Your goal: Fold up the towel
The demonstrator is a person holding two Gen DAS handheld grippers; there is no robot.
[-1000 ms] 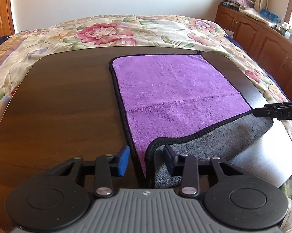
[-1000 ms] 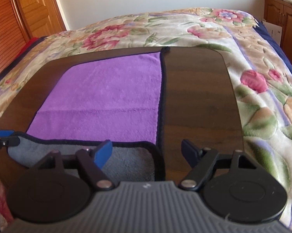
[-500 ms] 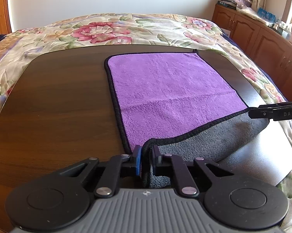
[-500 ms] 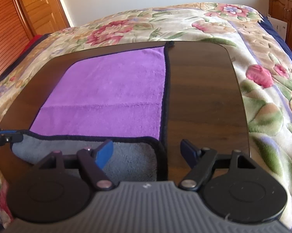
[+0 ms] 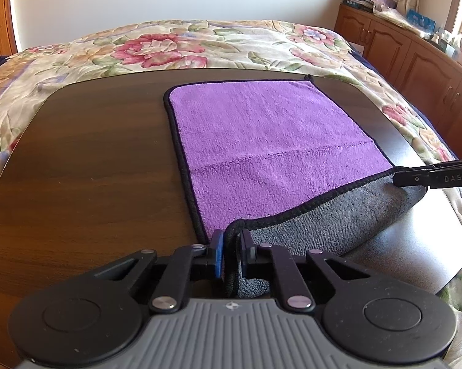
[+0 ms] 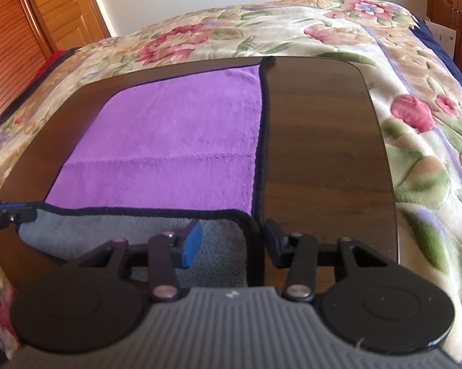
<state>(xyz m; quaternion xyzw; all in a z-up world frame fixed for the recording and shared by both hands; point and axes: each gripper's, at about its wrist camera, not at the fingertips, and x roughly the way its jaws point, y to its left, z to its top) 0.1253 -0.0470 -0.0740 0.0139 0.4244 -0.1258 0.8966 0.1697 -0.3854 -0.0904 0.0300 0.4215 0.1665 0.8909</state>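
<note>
A purple towel [image 5: 268, 141] with a black hem and a grey underside lies on a dark wooden table [image 5: 86, 166]. Its near edge is turned up, showing grey. My left gripper [image 5: 231, 250] is shut on the towel's near left corner. My right gripper [image 6: 231, 240] is partly closed around the near right corner [image 6: 246, 221], with a gap still between its fingers. The towel [image 6: 169, 141] also fills the middle of the right wrist view. The right gripper shows side-on in the left wrist view [image 5: 415, 178], at the towel's right corner.
The table [image 6: 323, 141] stands on a floral bedspread [image 5: 157, 46]. Wooden cabinets [image 5: 415, 55] with clutter on top run along the right. A wooden door [image 6: 62, 3] stands at the far left.
My left gripper closed on the towel's near left corner. My right gripper's fingers moved closer together around the near right corner. The near edge has lifted slightly.
</note>
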